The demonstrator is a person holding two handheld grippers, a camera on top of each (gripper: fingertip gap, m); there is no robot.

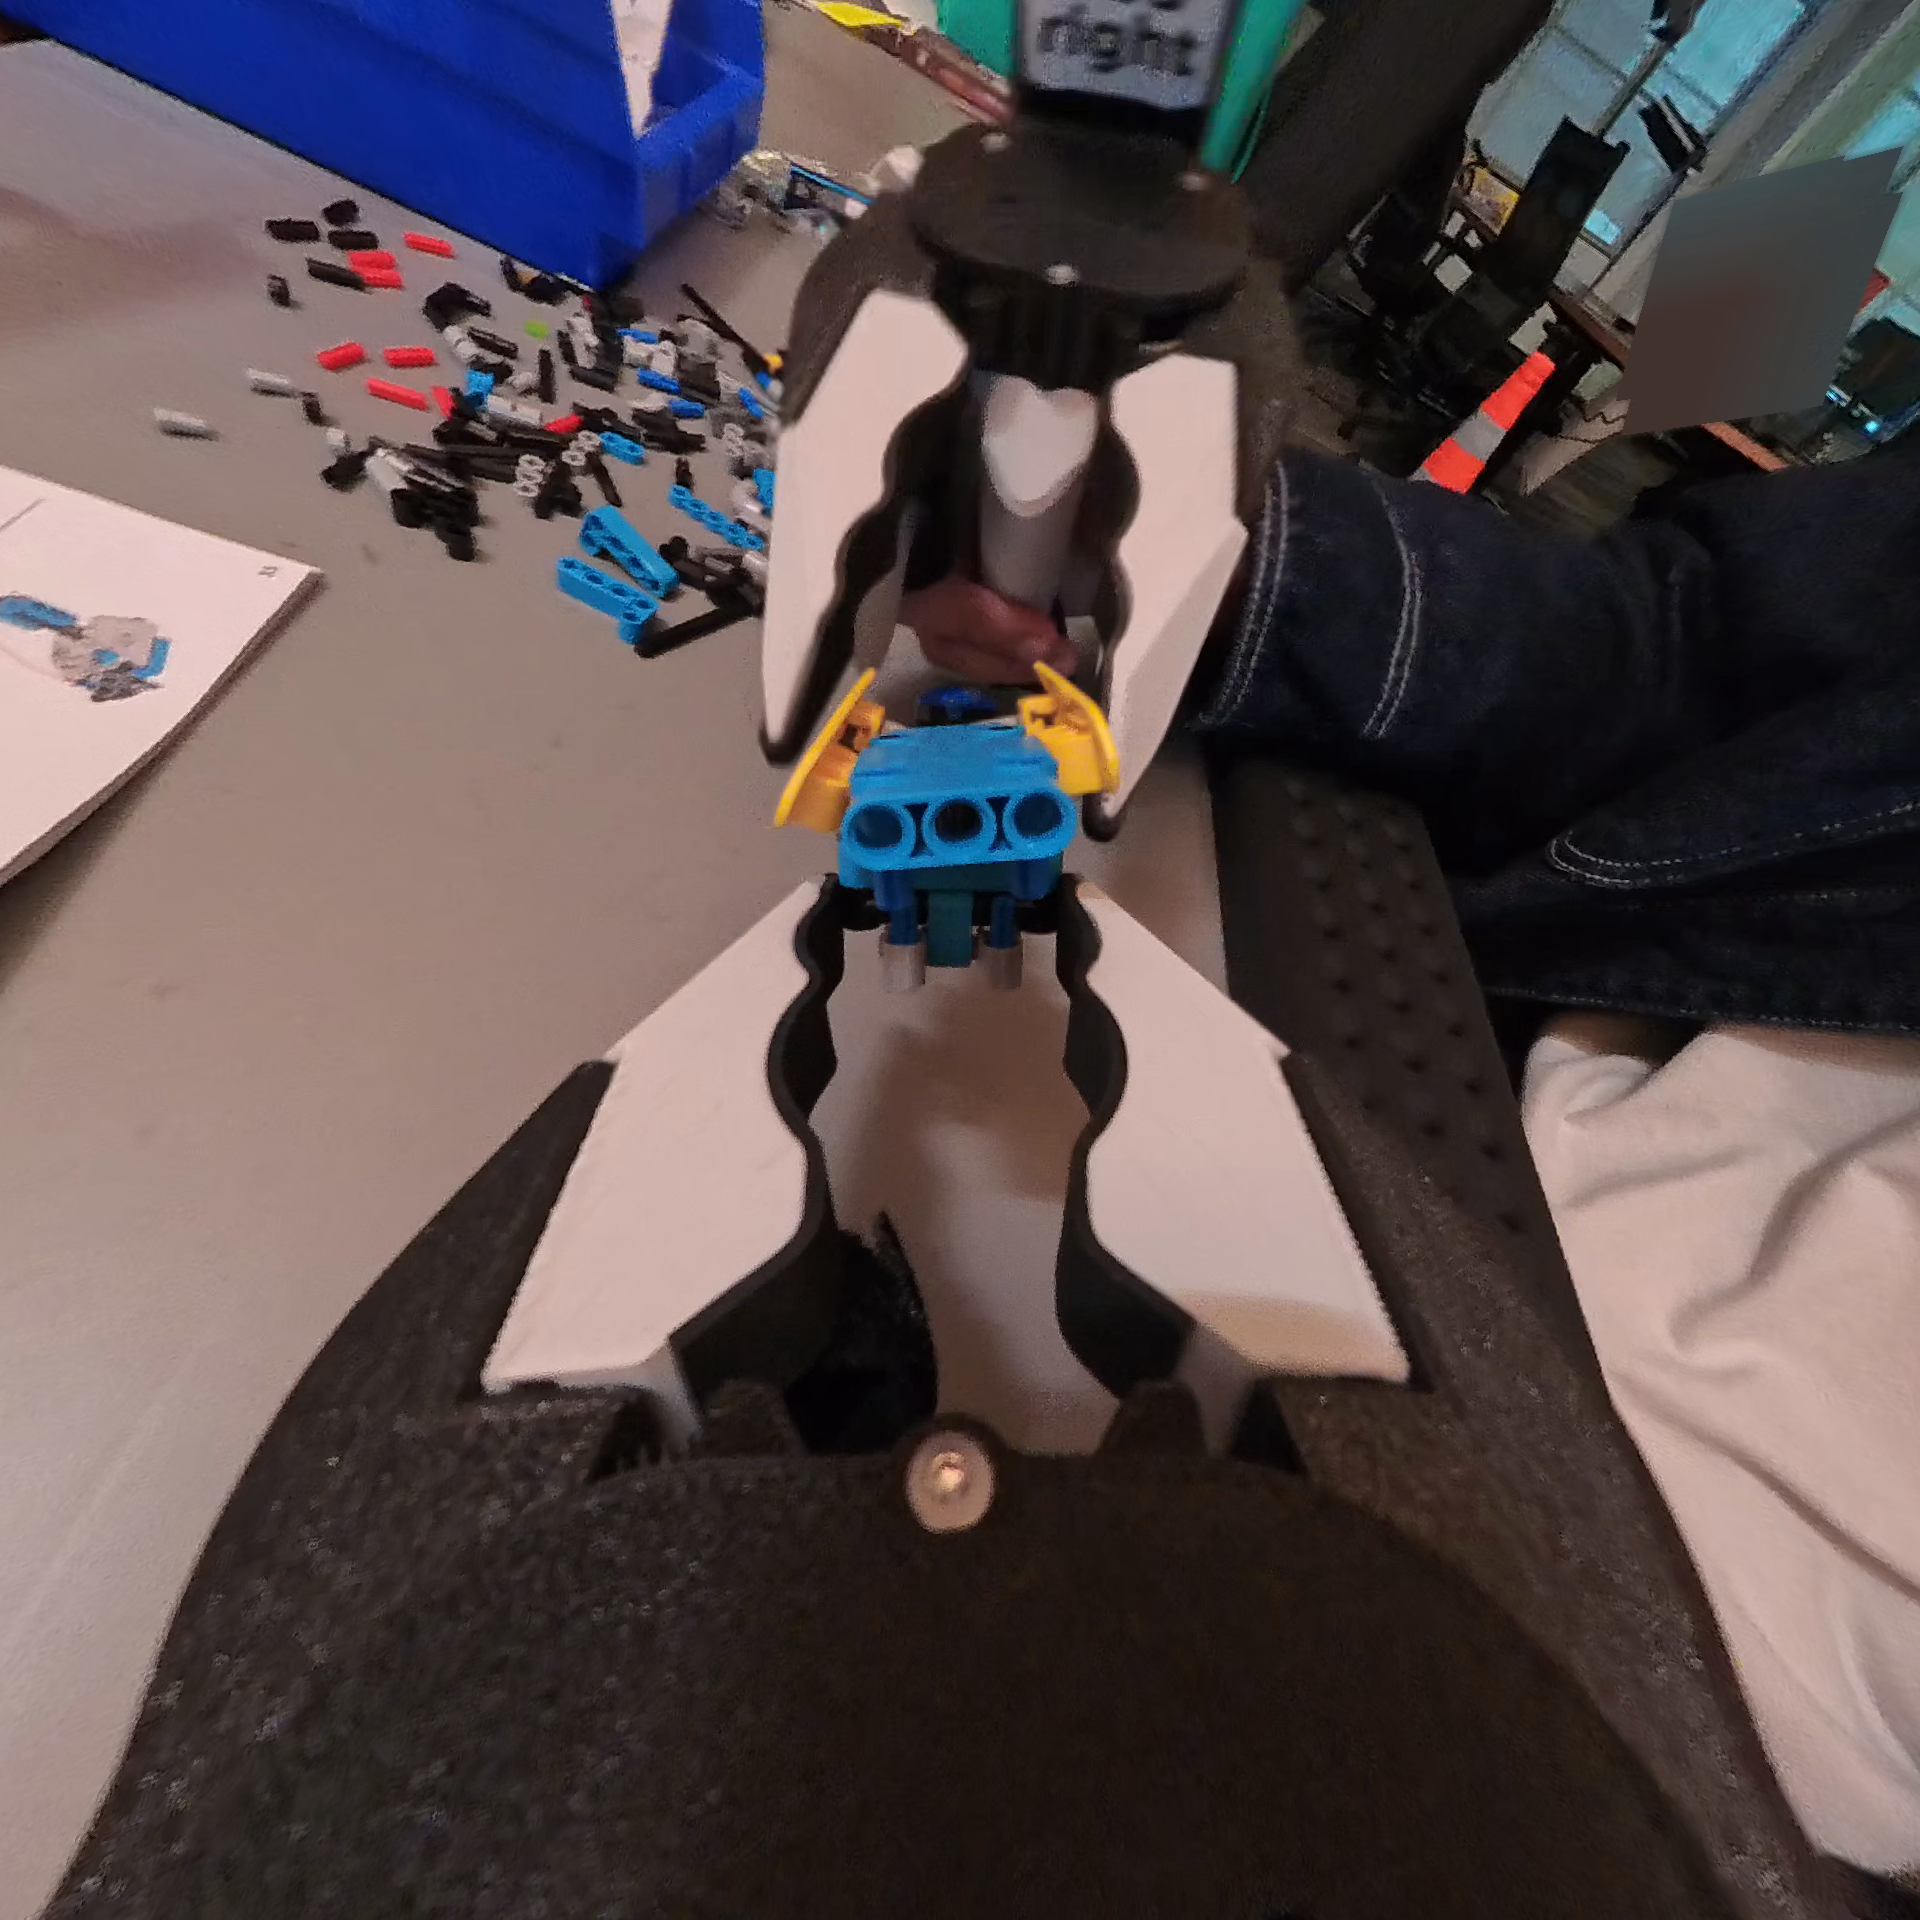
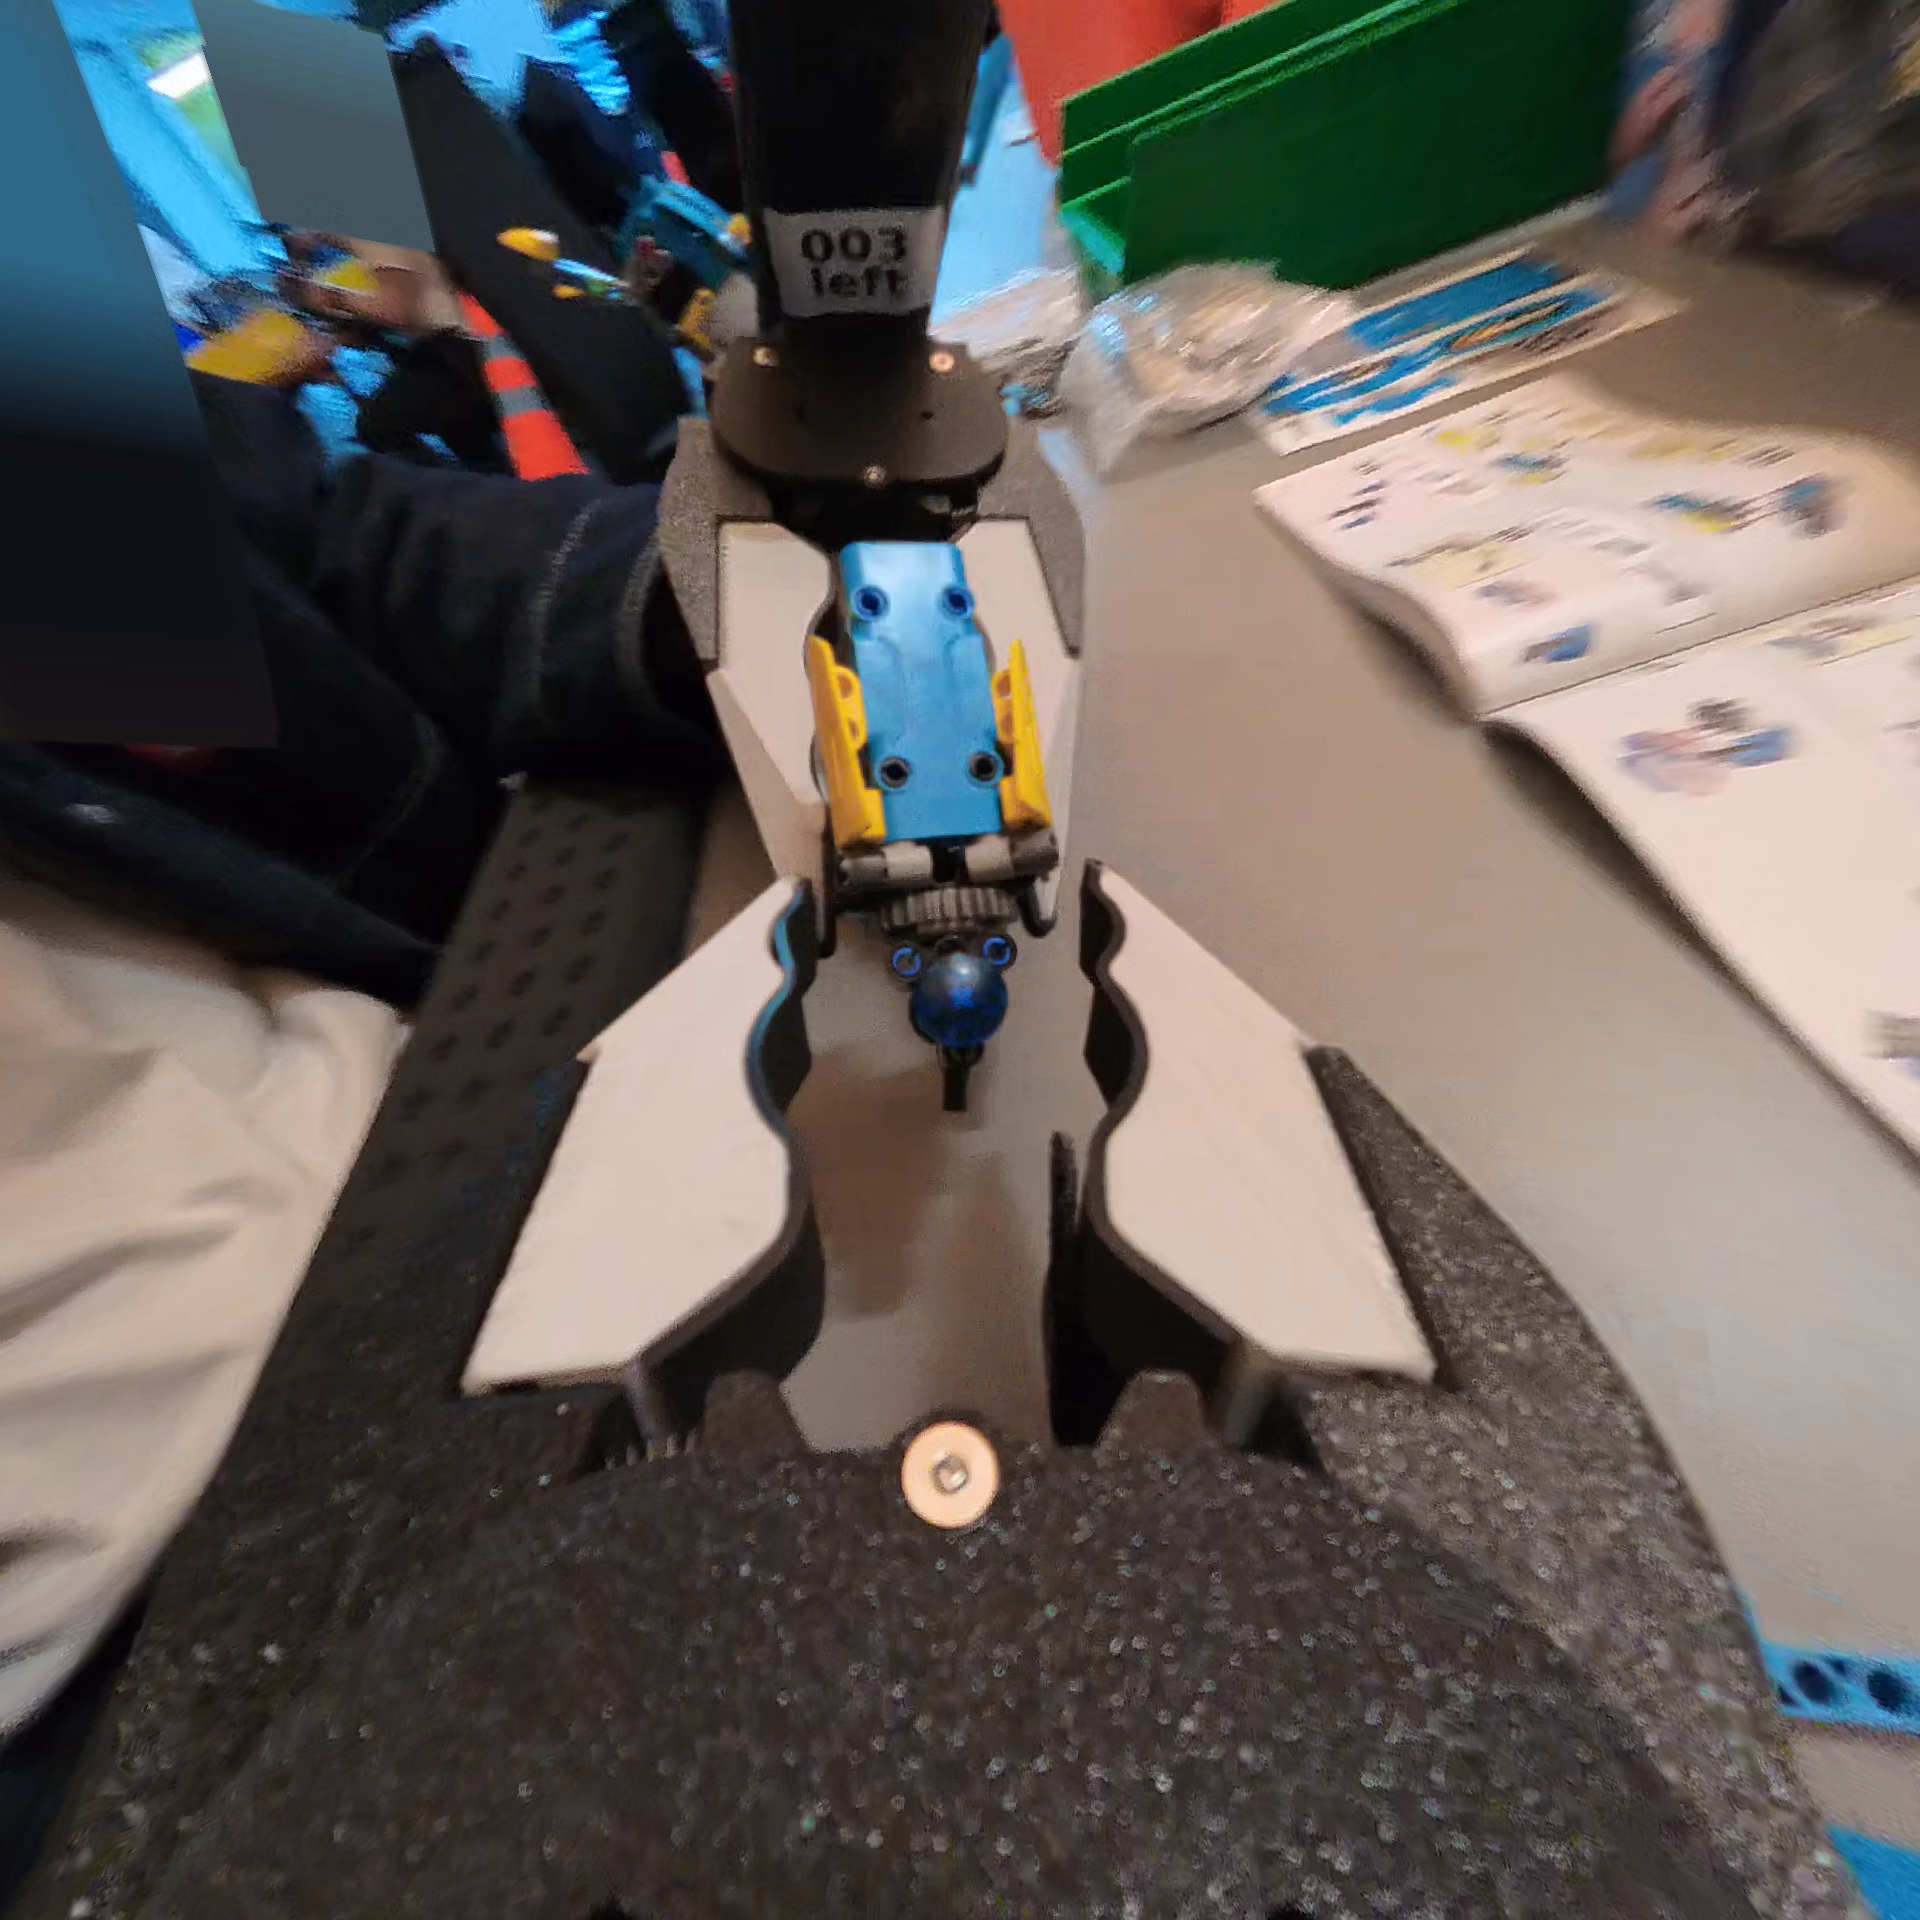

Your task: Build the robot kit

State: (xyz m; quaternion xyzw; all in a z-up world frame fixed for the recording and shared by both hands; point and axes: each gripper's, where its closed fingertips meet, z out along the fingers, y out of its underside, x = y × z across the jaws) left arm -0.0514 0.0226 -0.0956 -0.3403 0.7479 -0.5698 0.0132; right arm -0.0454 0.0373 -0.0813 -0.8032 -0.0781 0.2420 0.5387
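A small blue and yellow brick model (image 1: 956, 821) hangs in the air between my two grippers, which face each other. My left gripper (image 1: 951, 894) is shut on the model's blue end, with its fingers (image 1: 727, 1143) pressing on both sides. In the right wrist view the model (image 2: 925, 707) lies between the left gripper's fingers (image 2: 769, 675), and its gear and dark blue ball (image 2: 958, 1003) point at the camera. My right gripper (image 2: 945, 883) stands open around this near end; its left finger touches the model and a small gap shows at its right finger. It also shows in the left wrist view (image 1: 943, 784), flanking the yellow fins.
A pile of loose black, red and blue pieces (image 1: 582, 436) lies on the grey table (image 1: 416, 883) in front of a blue bin (image 1: 468, 114). Instruction booklets (image 1: 104, 644) (image 2: 1662, 665), a plastic bag (image 2: 1174, 343) and a green bin (image 2: 1351, 135) lie around. A dark denim sleeve (image 1: 1507, 644) is close by. My two grippers' fingertips are within a few centimetres of each other.
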